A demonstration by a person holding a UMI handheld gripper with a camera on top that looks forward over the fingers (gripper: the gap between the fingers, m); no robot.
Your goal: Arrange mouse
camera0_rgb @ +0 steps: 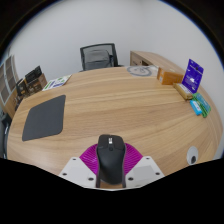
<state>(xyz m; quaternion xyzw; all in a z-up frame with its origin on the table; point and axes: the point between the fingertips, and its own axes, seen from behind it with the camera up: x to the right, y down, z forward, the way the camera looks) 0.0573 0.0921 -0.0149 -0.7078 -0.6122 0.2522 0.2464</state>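
A black computer mouse [110, 158] sits between my gripper's [111, 160] two fingers, its nose pointing away over the table. The magenta pads [92, 158] press against both of its sides, so the gripper is shut on the mouse. It is held just above the near part of a round wooden table [120, 105]. A dark grey mouse mat [44, 117] lies flat on the table, ahead and to the left of the fingers.
A black office chair [98, 55] stands at the table's far side. A purple box [193, 71] and a teal item [197, 103] lie at the table's right edge. A wooden cabinet [150, 63] stands behind. Framed items [30, 82] lean at the left.
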